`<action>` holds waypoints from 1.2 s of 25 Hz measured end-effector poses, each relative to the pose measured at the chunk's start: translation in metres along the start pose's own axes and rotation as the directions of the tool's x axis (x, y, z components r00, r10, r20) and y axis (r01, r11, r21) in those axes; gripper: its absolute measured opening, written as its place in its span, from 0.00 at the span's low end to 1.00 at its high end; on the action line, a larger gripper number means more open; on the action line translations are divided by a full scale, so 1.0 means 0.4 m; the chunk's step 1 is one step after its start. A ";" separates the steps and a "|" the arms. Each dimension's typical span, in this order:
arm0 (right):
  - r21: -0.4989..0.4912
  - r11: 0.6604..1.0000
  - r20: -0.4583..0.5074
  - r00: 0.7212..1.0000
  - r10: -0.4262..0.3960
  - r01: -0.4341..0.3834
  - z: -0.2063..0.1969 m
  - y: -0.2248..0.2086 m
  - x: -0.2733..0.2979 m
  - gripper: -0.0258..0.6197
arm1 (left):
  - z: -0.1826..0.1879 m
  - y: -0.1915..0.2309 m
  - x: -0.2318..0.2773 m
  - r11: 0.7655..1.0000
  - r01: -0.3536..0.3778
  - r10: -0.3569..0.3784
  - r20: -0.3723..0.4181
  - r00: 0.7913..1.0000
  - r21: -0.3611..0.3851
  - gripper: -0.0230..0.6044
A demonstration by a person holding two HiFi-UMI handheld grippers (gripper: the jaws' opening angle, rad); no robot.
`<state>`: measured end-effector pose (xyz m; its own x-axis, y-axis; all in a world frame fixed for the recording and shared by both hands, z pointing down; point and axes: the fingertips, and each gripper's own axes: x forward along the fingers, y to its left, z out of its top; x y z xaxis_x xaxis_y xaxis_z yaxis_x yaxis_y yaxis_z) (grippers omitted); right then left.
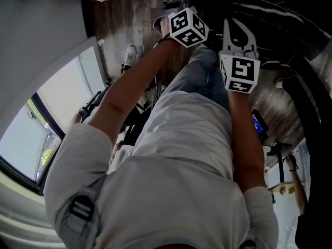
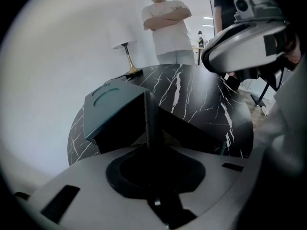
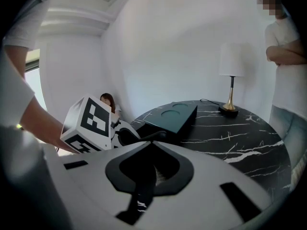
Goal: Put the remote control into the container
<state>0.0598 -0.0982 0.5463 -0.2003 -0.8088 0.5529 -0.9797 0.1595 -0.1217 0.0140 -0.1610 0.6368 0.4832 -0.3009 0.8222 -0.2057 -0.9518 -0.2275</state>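
No remote control shows in any view. The dark green container (image 2: 115, 110) (image 3: 175, 116), a lidded box with round recesses on top, stands on the round black marble table (image 2: 201, 99) (image 3: 249, 138). My left gripper (image 2: 147, 99) points at its near corner, jaws pressed together in a thin vertical line with nothing between them. My right gripper (image 3: 151, 142) hovers at the table's near edge, its dark jaws together and empty. In the head view only the marker cubes of the left gripper (image 1: 188, 26) and the right gripper (image 1: 238, 72) show.
A gold-stemmed lamp (image 3: 231, 75) (image 2: 126, 56) stands at the table's far edge. A person in a white shirt (image 2: 168, 28) stands behind the table with arms crossed. A dark device with a blue screen (image 1: 259, 123) shows by my right arm.
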 end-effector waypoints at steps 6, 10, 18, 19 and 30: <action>-0.013 1.000 0.021 1.000 -0.021 0.022 0.017 0.000 -0.041 0.06 | -0.007 -0.005 0.000 1.000 -0.012 0.013 -0.025 1.000 0.025 0.15; -0.013 0.999 0.025 0.999 -0.040 0.040 0.017 -0.010 -0.065 0.06 | -0.010 -0.012 0.010 0.998 -0.024 0.027 -0.046 0.999 0.058 0.15; -0.004 0.999 0.035 0.998 -0.053 0.053 0.030 -0.012 -0.100 0.06 | -0.010 -0.013 0.013 0.998 -0.025 0.028 -0.042 0.999 0.062 0.15; -0.007 0.999 0.038 0.998 -0.053 0.053 0.032 -0.012 -0.101 0.06 | -0.011 -0.013 0.012 0.998 -0.024 0.026 -0.041 0.999 0.059 0.15; -0.036 0.998 0.067 0.997 -0.042 0.045 0.059 -0.009 -0.120 0.06 | 0.015 0.001 -0.069 0.999 -0.037 0.038 0.035 0.999 -0.018 0.19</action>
<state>0.0730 -0.0736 0.5007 -0.1576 -0.8508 0.5014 -0.9874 0.1435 -0.0669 0.0056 -0.1535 0.6110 0.5048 -0.3384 0.7941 -0.2384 -0.9388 -0.2486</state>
